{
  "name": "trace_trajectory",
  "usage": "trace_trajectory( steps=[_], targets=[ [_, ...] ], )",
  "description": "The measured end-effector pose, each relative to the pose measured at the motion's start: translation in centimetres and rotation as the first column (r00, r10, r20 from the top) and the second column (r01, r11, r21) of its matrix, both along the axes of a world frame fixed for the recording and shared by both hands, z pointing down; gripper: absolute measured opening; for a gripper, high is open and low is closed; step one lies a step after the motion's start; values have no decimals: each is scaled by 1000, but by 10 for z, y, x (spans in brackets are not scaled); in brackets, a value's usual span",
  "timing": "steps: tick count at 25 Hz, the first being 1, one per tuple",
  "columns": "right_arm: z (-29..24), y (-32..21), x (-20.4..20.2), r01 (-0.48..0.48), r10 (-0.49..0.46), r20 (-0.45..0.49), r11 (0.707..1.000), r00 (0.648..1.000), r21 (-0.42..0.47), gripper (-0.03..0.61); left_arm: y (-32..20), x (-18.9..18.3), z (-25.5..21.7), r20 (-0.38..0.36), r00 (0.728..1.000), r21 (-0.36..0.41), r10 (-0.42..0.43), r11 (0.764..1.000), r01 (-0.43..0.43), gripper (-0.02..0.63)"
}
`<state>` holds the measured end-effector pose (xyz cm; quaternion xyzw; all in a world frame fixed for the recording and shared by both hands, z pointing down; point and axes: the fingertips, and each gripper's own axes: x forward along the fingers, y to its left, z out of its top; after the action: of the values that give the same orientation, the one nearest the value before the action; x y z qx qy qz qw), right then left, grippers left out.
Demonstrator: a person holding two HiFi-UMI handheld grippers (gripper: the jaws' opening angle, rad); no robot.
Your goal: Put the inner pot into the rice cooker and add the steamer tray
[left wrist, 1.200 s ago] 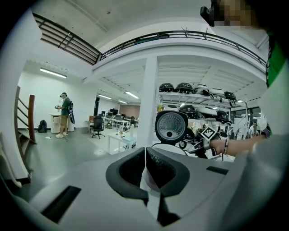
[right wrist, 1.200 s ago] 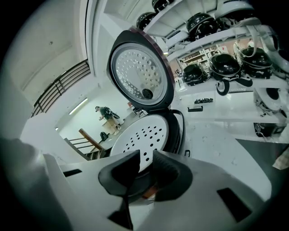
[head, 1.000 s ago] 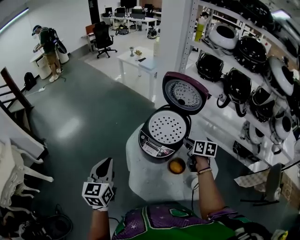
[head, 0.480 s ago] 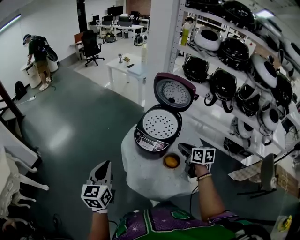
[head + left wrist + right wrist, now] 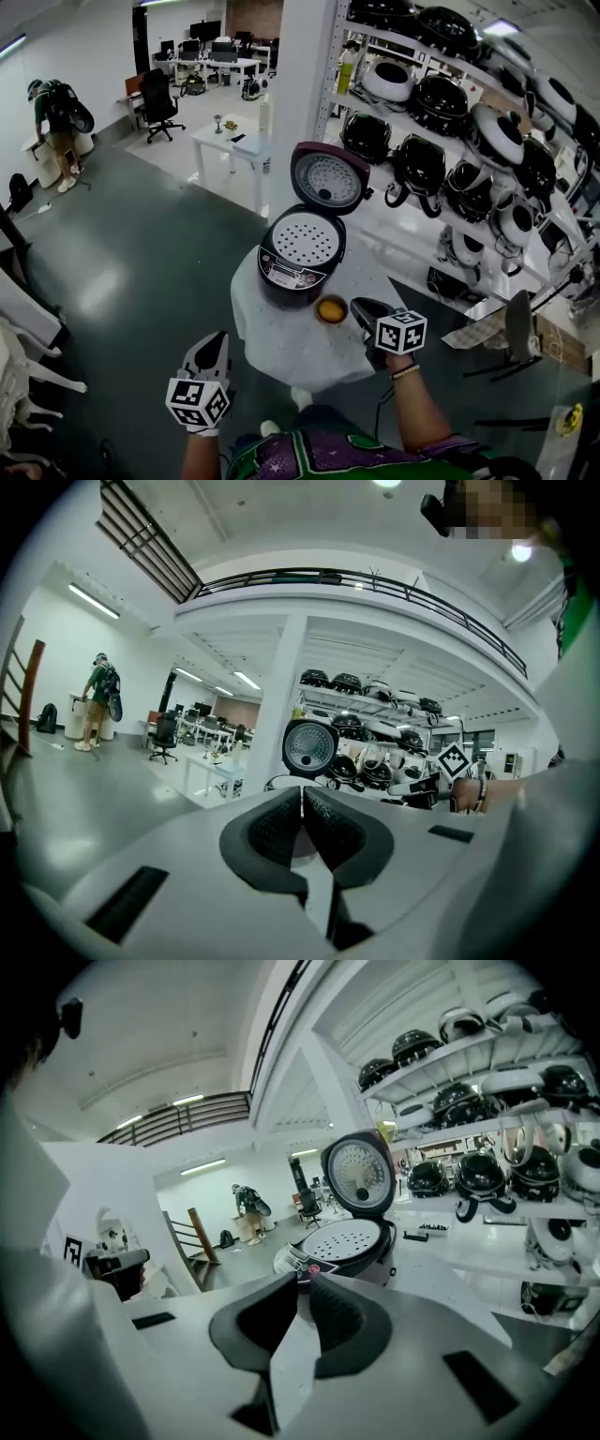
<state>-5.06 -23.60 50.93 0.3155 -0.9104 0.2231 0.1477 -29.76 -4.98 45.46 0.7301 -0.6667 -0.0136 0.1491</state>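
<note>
the left gripper [image 5: 213,341] reaches ahead of the left forearm [image 5: 197,452], pointing almost level, its jaws pressed together with nothing between them. the right gripper [image 5: 362,308] tips a little downward beyond the bare right forearm [image 5: 418,412]. its jaws are closing, with a thin empty slit between the pads [image 5: 330,1309].

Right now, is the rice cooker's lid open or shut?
Open: the lid stands raised behind the rice cooker, perforated steamer tray exposed inside.
</note>
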Motion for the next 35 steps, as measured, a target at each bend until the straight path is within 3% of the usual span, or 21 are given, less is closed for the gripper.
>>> trace_trajectory(
  steps=[3,8,14,22,27,35],
  targets=[
    [-20,28,-9,36,-36,6,997,999,74,39,14,10,-9,-2,999,29,32,999,-32,29],
    [-46,64,-26,46,-53,97,996,994,78,8,28,20,-31,26,998,75,51,996,-53,29],
    [-81,80,-17,-23,-1,150,987,989,158,6,44,33,-46,47,999,102,20,994,-25,29],
    [-146,107,59,-126,41,278,947,960,294,6,55,64,-71,70,997,135,-23,991,13,29],
    [-151,122,118,-160,76,259,933,963,323,5,68,83,-89,31,997,164,-65,985,59,29],
    [-143,135,184,-178,111,235,940,966,290,5,82,145,-102,65,996,173,-61,984,49,29]
  ],
)
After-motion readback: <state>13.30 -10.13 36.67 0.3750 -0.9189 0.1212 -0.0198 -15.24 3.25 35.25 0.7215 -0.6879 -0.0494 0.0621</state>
